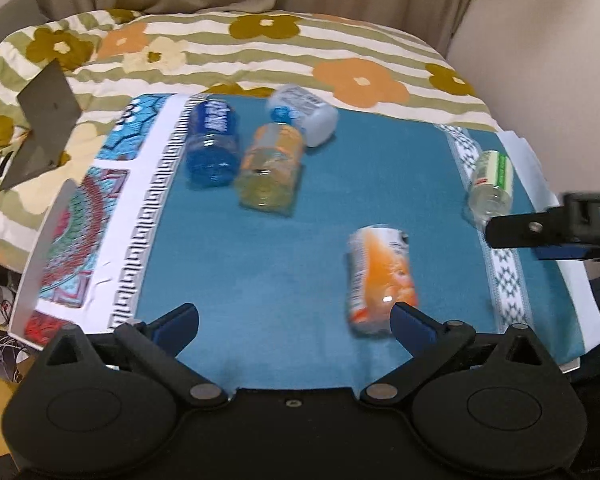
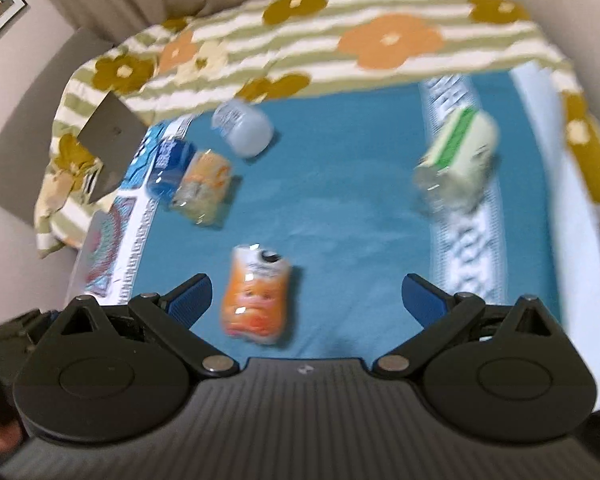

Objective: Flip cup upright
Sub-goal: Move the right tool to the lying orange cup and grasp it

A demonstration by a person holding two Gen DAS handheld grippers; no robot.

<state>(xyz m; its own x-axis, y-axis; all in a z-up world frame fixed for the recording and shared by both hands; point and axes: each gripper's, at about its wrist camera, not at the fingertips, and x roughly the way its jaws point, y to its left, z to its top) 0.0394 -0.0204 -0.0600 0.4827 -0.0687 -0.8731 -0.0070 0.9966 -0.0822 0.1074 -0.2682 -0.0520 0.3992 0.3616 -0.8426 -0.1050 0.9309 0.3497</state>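
Left claw (image 1: pixel 294 322) spread wide, nothing between its blue pads; it hovers over the near edge of the teal cloth (image 1: pixel 260 272). Right claw (image 2: pixel 306 298) likewise spread and empty; from the left wrist view its black finger shows at the right edge. Both views blurred.

Orange-labelled cup (image 1: pixel 380 280) lies on its side on the teal cloth, just beside the left claw's right pad (image 1: pixel 410 322); touching or not, cannot tell. In the right wrist view its dark-holed end faces away from the camera, and it lies nearer the left pad (image 2: pixel 192 298).

Far left: blue bottle (image 1: pixel 212 144), yellow-orange bottle (image 1: pixel 270 168) and white bottle with blue cap (image 1: pixel 304 114), all lying down, clustered close together. Far right: green-labelled clear bottle (image 1: pixel 492 184) lying on the patterned white border. Floral striped blanket (image 1: pixel 340 48) beyond.
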